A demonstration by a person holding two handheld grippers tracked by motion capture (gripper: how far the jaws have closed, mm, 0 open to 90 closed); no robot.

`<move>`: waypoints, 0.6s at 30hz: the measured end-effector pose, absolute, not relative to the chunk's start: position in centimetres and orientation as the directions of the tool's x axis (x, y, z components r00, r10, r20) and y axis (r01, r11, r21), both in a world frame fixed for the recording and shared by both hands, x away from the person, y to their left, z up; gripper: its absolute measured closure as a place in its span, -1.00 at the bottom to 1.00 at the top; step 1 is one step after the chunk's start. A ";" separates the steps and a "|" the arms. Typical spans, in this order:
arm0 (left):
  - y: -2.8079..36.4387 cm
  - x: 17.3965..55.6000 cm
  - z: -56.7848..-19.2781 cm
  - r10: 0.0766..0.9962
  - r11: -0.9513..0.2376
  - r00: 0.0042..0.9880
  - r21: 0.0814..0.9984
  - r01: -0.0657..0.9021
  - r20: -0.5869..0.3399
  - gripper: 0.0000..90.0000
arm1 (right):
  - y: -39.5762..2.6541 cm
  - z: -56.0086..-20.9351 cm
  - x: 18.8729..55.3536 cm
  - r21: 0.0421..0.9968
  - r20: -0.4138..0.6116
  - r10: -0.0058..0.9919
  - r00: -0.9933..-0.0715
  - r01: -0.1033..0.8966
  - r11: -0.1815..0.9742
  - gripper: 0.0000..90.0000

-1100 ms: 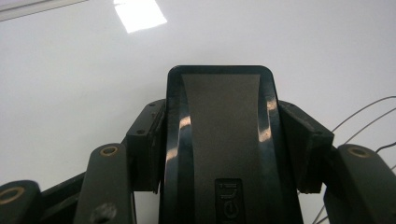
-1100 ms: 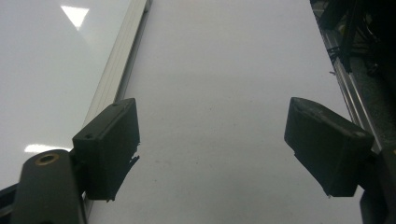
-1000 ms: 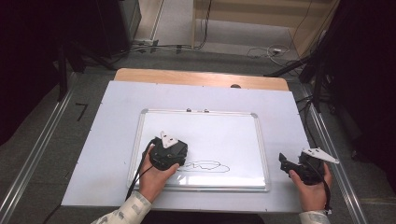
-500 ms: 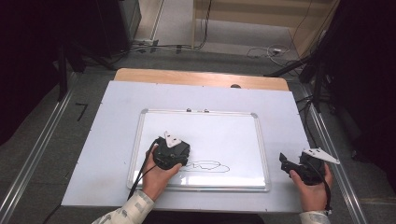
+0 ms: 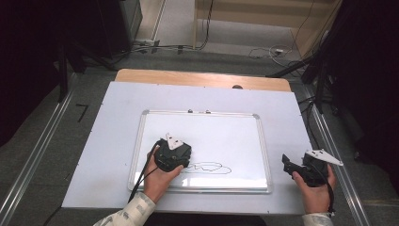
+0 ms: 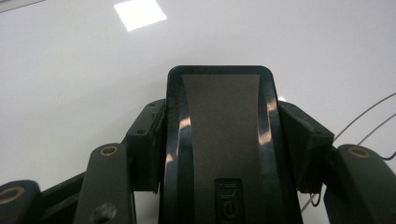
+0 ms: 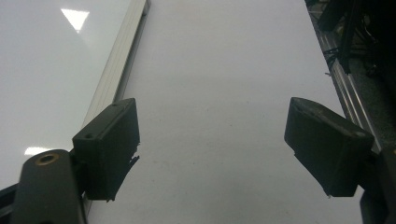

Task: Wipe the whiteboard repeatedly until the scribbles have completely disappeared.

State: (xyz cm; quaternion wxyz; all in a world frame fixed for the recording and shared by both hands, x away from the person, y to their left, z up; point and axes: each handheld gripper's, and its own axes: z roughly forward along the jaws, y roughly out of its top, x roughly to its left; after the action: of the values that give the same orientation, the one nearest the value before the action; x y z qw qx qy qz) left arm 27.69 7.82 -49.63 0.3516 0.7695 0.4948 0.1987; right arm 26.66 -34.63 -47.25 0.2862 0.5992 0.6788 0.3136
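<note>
a: from the high view, what sits where?
b: whiteboard (image 5: 202,146) flat on the table (image 5: 103,141), framed in silver. left gripper (image 5: 172,156) over its lower left part, just left of a thin black scribble (image 5: 207,167). right gripper (image 5: 301,168) off the board, on the table near the right edge, well apart from the left one.

a: and in the left gripper view?
b: clenched on an eraser (image 6: 219,140), a dark block with a grey strip down its back. pads pressed against both of its sides. far end of the eraser down at the white surface; touching or not, cannot tell. thin black lines (image 6: 369,116) at the right, just beside the jaws.

a: right gripper view?
b: released, jaws wide apart with bare table between them. silver frame (image 7: 119,70) of the board running up the left side, with the board's white surface beyond it. table's edge rail (image 7: 348,88) at the right.
</note>
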 end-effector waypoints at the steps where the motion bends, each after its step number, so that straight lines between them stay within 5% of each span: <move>1: 7.8 27.7 -49.6 0.901 -0.265 0.432 0.737 0.622 -0.041 -0.10 | -34.6 -47.3 26.7 0.769 -0.012 0.993 -0.116 0.634 0.084 -0.63; 18: 7.8 27.6 -49.6 0.903 -0.266 0.428 0.741 0.616 -0.032 -0.13 | -34.6 -47.3 26.7 0.768 -0.015 0.993 -0.119 0.634 0.088 -0.63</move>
State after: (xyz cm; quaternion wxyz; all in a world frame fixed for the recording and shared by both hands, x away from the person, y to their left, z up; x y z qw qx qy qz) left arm 27.59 7.79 -49.59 0.3506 0.7689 0.4940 0.2047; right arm 26.69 -34.62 -47.27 0.2869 0.5986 0.6794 0.3127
